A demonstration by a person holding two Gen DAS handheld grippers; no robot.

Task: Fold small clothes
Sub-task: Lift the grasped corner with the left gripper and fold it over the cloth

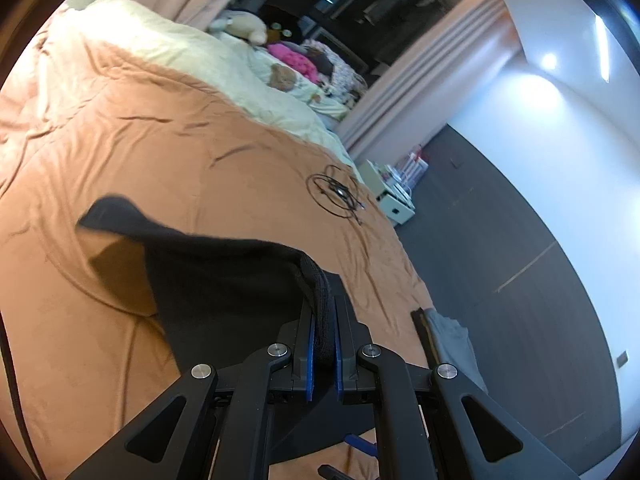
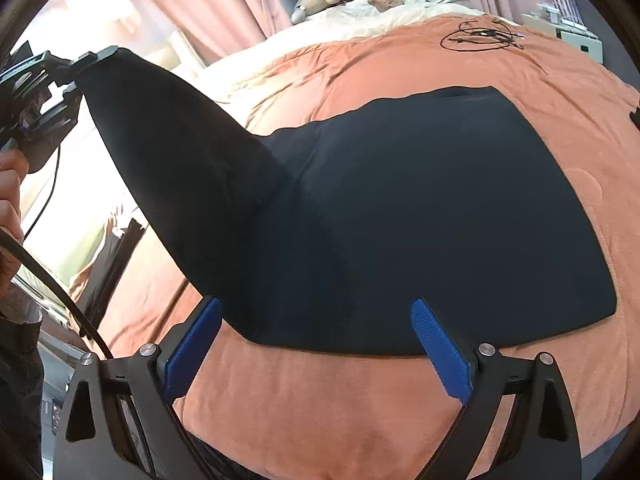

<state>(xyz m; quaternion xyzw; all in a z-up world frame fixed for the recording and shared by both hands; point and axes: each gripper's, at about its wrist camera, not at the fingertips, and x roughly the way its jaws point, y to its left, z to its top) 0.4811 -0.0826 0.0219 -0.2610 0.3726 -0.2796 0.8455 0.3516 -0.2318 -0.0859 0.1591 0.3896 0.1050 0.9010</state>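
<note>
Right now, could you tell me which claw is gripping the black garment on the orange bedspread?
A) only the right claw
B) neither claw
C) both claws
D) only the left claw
D: the left claw is clamped on a corner of the black garment and lifts it, while the right claw stands open with nothing between its pads.

The left gripper fills the lower frame at six o'clock, its blue-lined fingers clamped on the thick hem of a black garment that hangs away toward nine o'clock, lifted off the orange bedspread and casting a shadow on it. A coil of black cable lies on the spread just right of centre. Cream bedding and a heap of soft toys sit toward twelve o'clock, and a grey floor runs toward three o'clock.
</note>
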